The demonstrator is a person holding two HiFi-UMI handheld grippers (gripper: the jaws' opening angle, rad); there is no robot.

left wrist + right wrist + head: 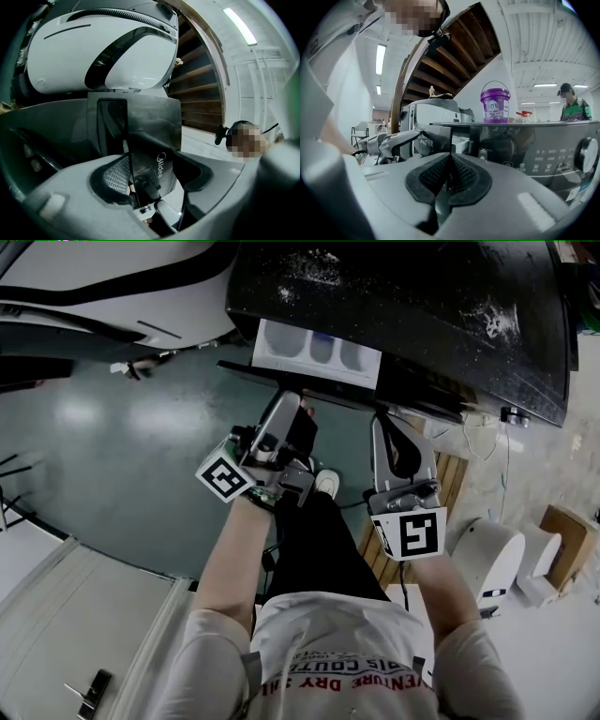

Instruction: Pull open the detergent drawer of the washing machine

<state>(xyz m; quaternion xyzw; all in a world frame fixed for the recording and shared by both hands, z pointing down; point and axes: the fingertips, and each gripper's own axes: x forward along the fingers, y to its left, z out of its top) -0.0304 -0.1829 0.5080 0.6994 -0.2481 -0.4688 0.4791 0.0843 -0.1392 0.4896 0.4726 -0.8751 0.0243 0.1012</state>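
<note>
Nearest the head camera is the person's printed white shirt (pixel 337 652), with both forearms reaching forward from it. Each forearm ends at a gripper's marker cube, the left cube (pixel 225 476) tilted and the right cube (pixel 412 532) facing up.

Right gripper (pixel 449 161): jaws clenched, the ribbed pads meeting along their length with nothing between them. It hangs just right of the drawer, short of the machine's front.

Left gripper (pixel 153 161): jaws released and spread wide. The drawer front (pixel 154 136), a dark glossy panel lettered "Midea", stands between them. Its left edge lies close to the left pad (pixel 115 176), but contact cannot be confirmed. The right pad (pixel 194 168) stands clear of the panel, with light showing in the gap.

Detergent drawer (pixel 319 351): pulled out at the left end of the washing machine (pixel 422 306) front. Its white compartments are open to view from above, directly ahead of the left gripper.

Machine: dark top with white smears. A control dial (pixel 587 157) sits at the right of the front panel, and a purple bucket (pixel 495 104) stands on top.

Beyond: a grey-green floor (pixel 112 437) and a white rounded housing (pixel 93 51) to the left. A wooden stair underside (pixel 454 61) runs overhead, and a person (pixel 574 108) stands far off at the right.
</note>
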